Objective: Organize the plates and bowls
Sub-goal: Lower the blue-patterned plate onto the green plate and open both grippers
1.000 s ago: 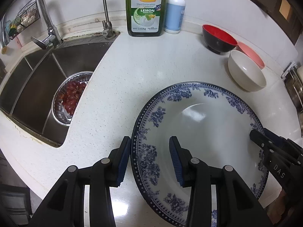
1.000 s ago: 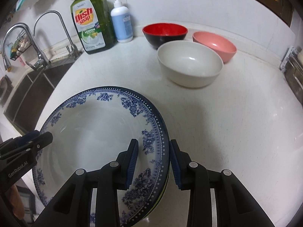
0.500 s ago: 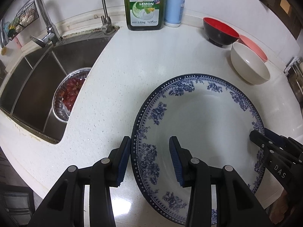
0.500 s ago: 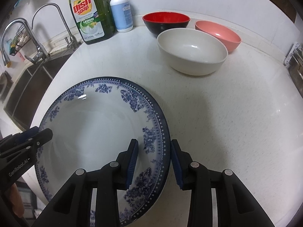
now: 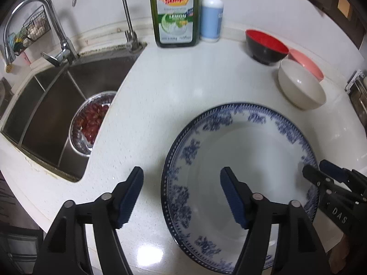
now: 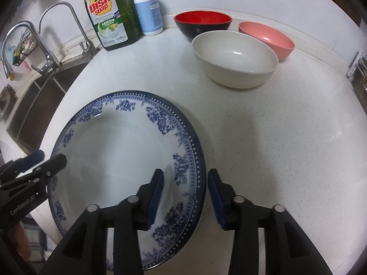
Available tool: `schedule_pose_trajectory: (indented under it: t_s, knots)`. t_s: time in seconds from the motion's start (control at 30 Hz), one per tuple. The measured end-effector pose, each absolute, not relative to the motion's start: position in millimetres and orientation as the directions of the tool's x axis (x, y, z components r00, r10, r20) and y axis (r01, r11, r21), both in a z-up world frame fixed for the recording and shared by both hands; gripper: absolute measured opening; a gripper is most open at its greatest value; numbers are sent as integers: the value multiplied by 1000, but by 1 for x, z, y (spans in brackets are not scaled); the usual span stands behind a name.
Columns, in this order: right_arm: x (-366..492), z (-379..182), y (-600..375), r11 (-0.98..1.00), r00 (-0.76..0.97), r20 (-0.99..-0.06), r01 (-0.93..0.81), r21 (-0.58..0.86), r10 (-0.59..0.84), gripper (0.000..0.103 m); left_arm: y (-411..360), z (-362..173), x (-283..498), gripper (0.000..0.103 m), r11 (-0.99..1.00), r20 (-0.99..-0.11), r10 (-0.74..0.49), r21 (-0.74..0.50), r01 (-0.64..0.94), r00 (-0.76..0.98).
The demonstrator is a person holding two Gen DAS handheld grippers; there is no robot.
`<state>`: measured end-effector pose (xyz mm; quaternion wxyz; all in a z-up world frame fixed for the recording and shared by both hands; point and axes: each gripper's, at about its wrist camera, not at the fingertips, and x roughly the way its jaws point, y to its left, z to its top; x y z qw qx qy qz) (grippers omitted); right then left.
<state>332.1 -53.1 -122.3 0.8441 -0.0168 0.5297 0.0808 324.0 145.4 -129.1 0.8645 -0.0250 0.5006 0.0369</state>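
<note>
A large white plate with a blue flower rim (image 5: 250, 160) (image 6: 119, 155) lies flat on the white counter. My left gripper (image 5: 182, 194) is open, its jaws wide apart astride the plate's left rim. My right gripper (image 6: 185, 197) is open, its jaws standing on either side of the plate's right rim without pinching it. A cream bowl (image 6: 234, 57) (image 5: 300, 84), a red-and-black bowl (image 6: 203, 23) (image 5: 266, 45) and a pink bowl (image 6: 268, 37) (image 5: 306, 63) stand at the back right.
A steel sink (image 5: 57, 105) with two taps lies at the left, holding a metal bowl of red fruit (image 5: 91, 121). A green dish soap bottle (image 5: 174, 11) (image 6: 112, 16) and a white pump bottle (image 5: 211, 18) stand against the back wall. A rack edge (image 6: 357, 68) shows far right.
Both grippers held the plate's rim and lowered it onto the counter. Now both have opened, the left one widest, and the plate rests flat.
</note>
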Motion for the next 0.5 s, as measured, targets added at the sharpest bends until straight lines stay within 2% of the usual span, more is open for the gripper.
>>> schedule_pose_trajectory:
  t_s: [0.23,0.5]
  knots:
    - [332,-99,-67,986,458,-878,-146,82,141,47,125,-104,337,74,999,-847,-33,-44,-7,530]
    - [343,-59,-102,994,528,-843,-74,75,103,47,82,-62,354,74,992,-783,-94,-19,127,614]
